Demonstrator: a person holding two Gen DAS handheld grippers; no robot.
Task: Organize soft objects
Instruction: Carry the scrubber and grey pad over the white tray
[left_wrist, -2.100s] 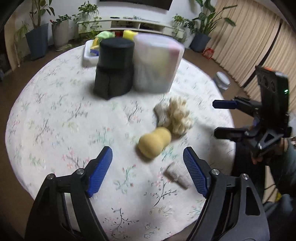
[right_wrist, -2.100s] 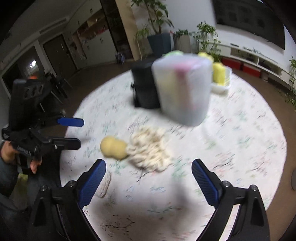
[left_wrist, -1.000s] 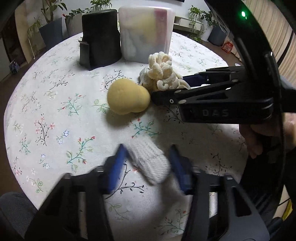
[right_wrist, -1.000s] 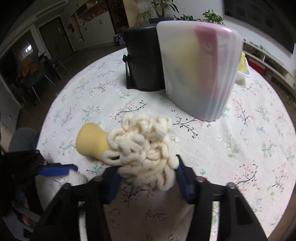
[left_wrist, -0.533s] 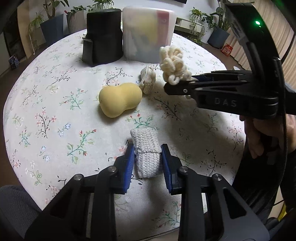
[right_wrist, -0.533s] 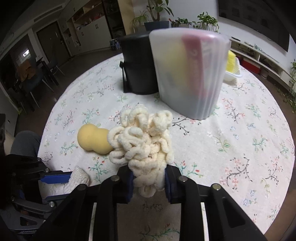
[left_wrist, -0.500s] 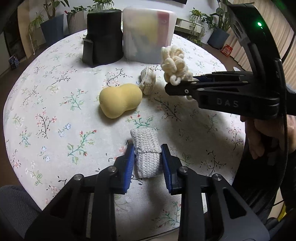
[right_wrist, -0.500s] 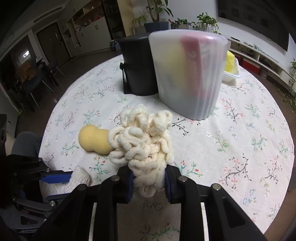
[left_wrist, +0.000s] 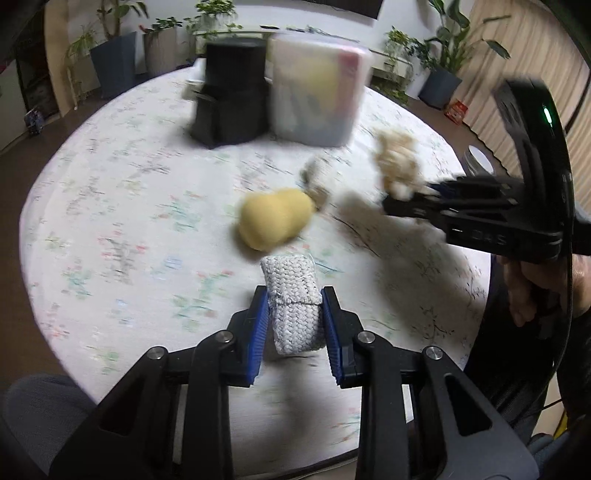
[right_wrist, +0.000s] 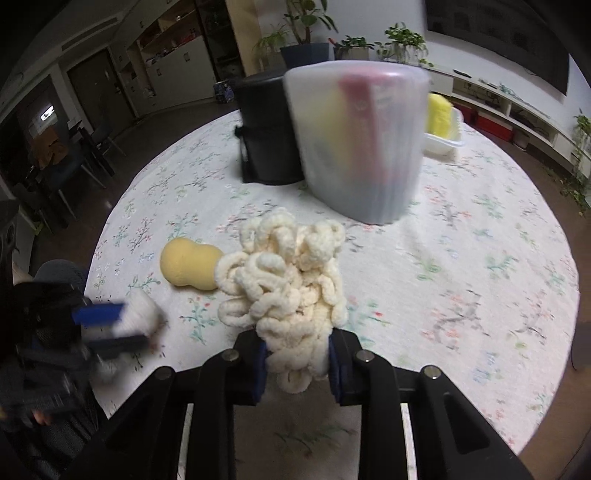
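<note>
My left gripper (left_wrist: 294, 325) is shut on a grey-white knitted pad (left_wrist: 291, 291) and holds it above the floral tablecloth (left_wrist: 110, 229). My right gripper (right_wrist: 295, 354) is shut on a cream looped chenille bundle (right_wrist: 284, 269), lifted off the table; it also shows in the left wrist view (left_wrist: 397, 162). A yellow peanut-shaped sponge (left_wrist: 273, 221) lies on the cloth, also in the right wrist view (right_wrist: 188, 266). A small beige knitted piece (left_wrist: 314, 181) lies just behind the sponge, blurred.
A black bin (left_wrist: 232, 96) and a translucent white container (left_wrist: 314, 99) holding soft items stand at the back of the round table. A white tray (right_wrist: 443, 140) with a yellow sponge sits behind them. The table edge is near the grippers.
Both grippers closed on their objects about a second ago. Since then the left has lifted the knitted pad and the right has carried the chenille bundle up; both views are motion-blurred.
</note>
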